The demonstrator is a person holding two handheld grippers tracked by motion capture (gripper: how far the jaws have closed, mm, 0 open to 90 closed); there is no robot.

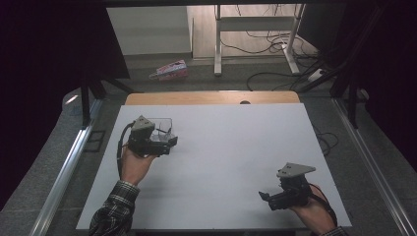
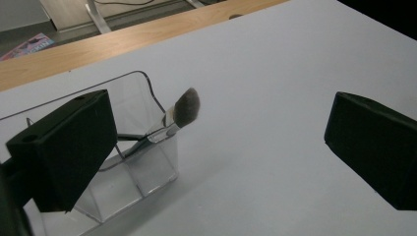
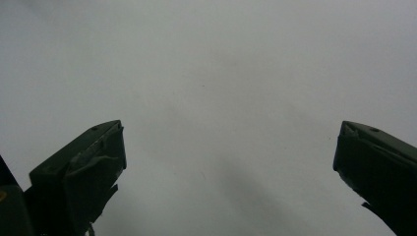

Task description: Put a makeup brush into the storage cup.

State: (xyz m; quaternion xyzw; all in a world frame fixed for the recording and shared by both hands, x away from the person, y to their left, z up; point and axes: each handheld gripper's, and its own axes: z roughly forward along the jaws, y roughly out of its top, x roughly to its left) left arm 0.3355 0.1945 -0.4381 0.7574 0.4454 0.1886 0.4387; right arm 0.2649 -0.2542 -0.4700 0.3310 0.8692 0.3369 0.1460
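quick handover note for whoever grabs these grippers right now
Left hand-held gripper: open, holding nothing, beside the clear plastic organiser box at the white table's left rear.
Right hand-held gripper: open, holding nothing, over bare table at the near right.
Makeup brush with a grey bristle head: leans in the box, head over the rim.
Done: brush is in the box.
Left: no other loose items visible; back the left gripper off.

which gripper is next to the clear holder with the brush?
The left gripper, jaws open beside the clear holder with the brush. The right gripper hangs over bare table.
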